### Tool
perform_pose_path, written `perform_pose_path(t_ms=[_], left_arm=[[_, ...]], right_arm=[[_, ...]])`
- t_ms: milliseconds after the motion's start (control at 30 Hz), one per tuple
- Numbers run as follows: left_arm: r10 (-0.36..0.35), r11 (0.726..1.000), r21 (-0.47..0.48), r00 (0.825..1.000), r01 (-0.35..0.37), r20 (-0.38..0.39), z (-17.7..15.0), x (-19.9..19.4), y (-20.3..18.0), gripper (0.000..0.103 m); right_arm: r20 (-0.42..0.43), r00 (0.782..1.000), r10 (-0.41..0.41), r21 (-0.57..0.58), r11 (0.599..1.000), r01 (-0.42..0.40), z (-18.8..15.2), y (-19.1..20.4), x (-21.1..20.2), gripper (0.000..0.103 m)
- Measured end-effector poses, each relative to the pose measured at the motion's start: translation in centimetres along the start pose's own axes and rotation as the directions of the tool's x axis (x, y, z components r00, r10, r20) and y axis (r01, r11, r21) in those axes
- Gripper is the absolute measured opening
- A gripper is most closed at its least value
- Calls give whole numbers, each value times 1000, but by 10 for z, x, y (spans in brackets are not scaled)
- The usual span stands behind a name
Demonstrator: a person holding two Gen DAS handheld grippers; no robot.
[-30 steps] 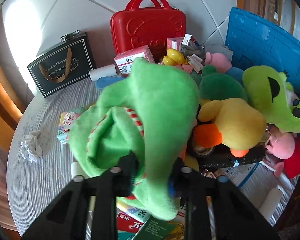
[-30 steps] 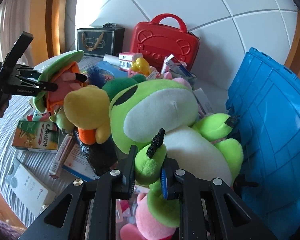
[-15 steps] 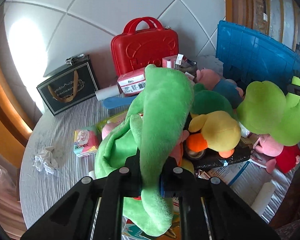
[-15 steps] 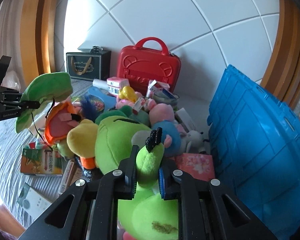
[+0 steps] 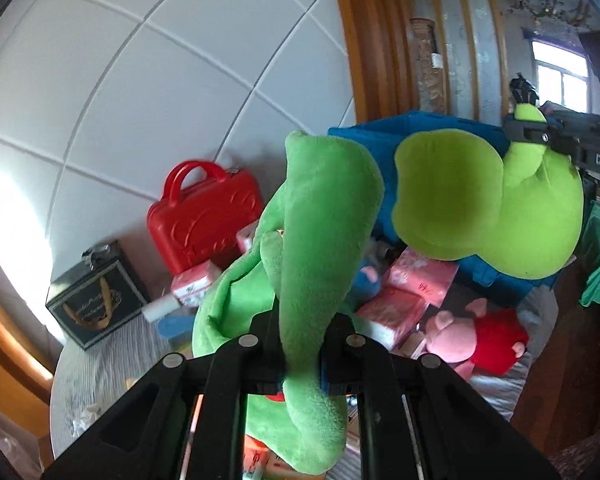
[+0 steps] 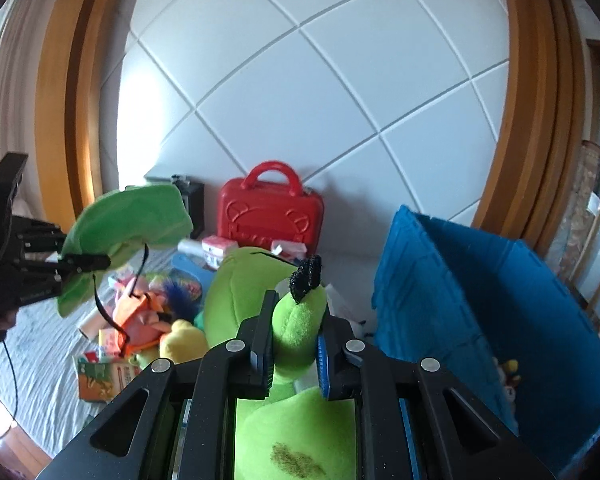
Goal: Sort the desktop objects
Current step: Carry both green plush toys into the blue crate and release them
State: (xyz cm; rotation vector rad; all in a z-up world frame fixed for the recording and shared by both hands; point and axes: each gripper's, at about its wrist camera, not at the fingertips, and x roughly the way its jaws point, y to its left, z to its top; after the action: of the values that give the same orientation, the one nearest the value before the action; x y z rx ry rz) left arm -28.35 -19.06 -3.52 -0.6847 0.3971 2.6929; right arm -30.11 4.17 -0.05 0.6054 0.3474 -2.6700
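The left hand-held gripper (image 5: 300, 360) is clamped on a fold of the darker green plush toy with an orange inner face (image 5: 320, 240), and the right hand-held gripper (image 6: 292, 344) is pinched shut on a black-tipped limb of the lime-green plush frog (image 6: 296, 312). Compared with a second ago, both toys have come up off the pile: then they lay among the clutter, and now the red hard-shell case with a handle (image 5: 204, 216) sits well below and behind them in both views. The left jaws also finished closing within that second, the plush fold between them throughout. I judge this to be the lift stage of the sort, with both toys ready to carry.

The darker toy hangs from the left pinch, above and in front of the red case. The frog dangles from the right pinch, to the right of the case (its body bulks in front of the blue ribbed plastic crate (image 6: 460, 280)). The crate stands to the right of the case on the grey-clothed surface (image 6: 40, 360), so it seems the likely drop place, though that is a guess.
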Motion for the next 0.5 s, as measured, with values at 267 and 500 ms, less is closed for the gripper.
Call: perform_pose_path(t_ms=[267, 500], left_arm=[[-140, 988, 96, 974, 124, 180, 134, -6, -99, 12], [-201, 977, 123, 951, 176, 233, 248, 50, -197, 12]], right_arm=[[184, 962, -201, 66, 979, 192, 62, -87, -102, 16], [165, 929, -332, 77, 943, 324, 77, -195, -114, 16]])
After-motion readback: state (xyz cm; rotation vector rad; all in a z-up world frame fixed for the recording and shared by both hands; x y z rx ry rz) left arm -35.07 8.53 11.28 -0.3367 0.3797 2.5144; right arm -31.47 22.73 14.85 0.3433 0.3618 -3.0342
